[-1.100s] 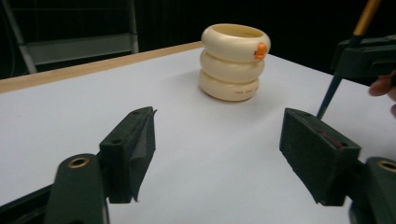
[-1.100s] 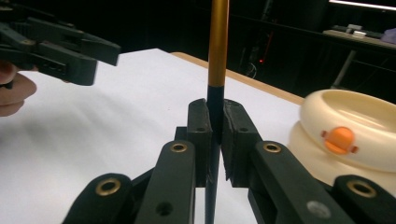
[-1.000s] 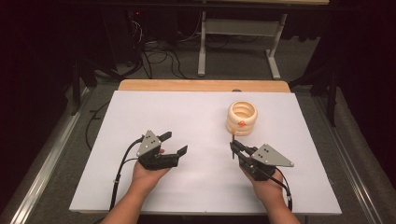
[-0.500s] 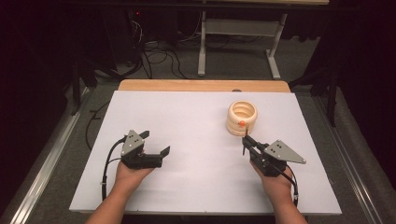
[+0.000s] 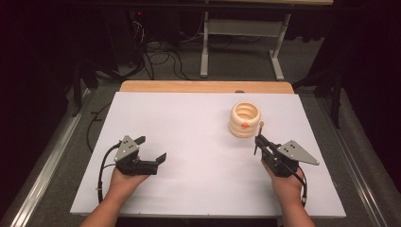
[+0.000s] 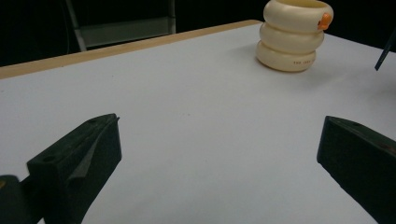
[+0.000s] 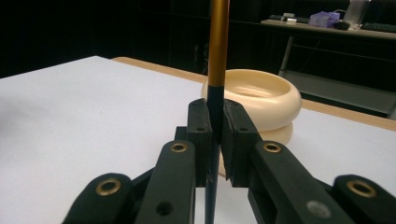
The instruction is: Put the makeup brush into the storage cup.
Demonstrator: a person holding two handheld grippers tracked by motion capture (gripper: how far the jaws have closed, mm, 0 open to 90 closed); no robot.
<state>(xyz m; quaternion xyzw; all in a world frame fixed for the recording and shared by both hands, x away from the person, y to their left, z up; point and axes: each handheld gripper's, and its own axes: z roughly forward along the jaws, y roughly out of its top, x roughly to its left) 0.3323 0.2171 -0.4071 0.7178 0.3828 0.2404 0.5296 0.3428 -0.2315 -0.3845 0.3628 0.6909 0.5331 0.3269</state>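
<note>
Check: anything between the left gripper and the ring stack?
Nothing. In the left gripper view, only bare white table runs from the open left gripper to the ring stack; the high view shows the same.

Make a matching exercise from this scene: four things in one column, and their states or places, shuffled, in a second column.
Things:
1. left gripper
2. right gripper
3. cream ringed holder
4. thin stick

States or places:
A. stands upright, clamped between black jaws
B. jaws spread wide, nothing between them
C. jaws shut on a slim rod
D. sits on the white table, toward its far right

Pairs: 1-B, 2-C, 3-D, 4-A
</note>
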